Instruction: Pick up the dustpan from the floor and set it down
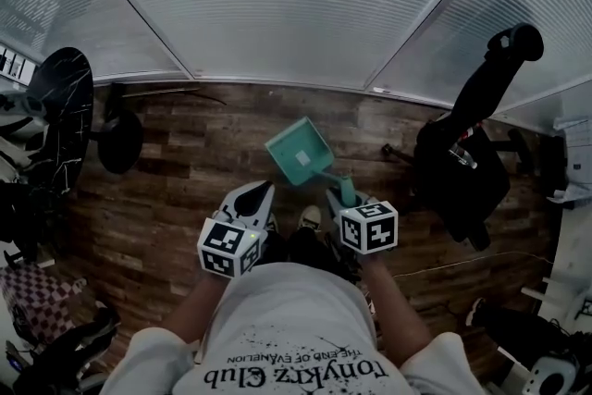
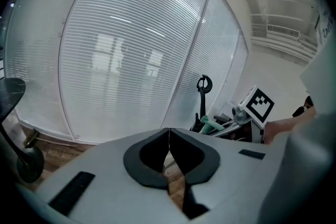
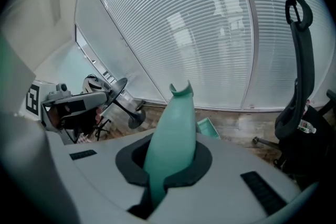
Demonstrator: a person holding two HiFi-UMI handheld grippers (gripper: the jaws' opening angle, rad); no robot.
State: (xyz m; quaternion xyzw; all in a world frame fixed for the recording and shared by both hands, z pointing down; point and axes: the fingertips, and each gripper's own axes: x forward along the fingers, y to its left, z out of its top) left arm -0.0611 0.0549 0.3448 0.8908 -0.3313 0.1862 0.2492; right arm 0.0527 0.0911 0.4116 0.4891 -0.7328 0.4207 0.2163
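Dustpan (image 1: pixel 301 151) is clamped by its handle in your right gripper (image 3: pixel 169 165); lower it flat onto the floor (image 1: pixel 185 166).

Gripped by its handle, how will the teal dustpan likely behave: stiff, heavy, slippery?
Probably stiff and light: the dustpan looks like thin moulded plastic. The right gripper clamps only its smooth tapered handle, so it may pivot or slip.

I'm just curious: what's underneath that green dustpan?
Brown wood floor; the dustpan is held by the right gripper's shut jaws. The patch directly beneath its tray is covered.
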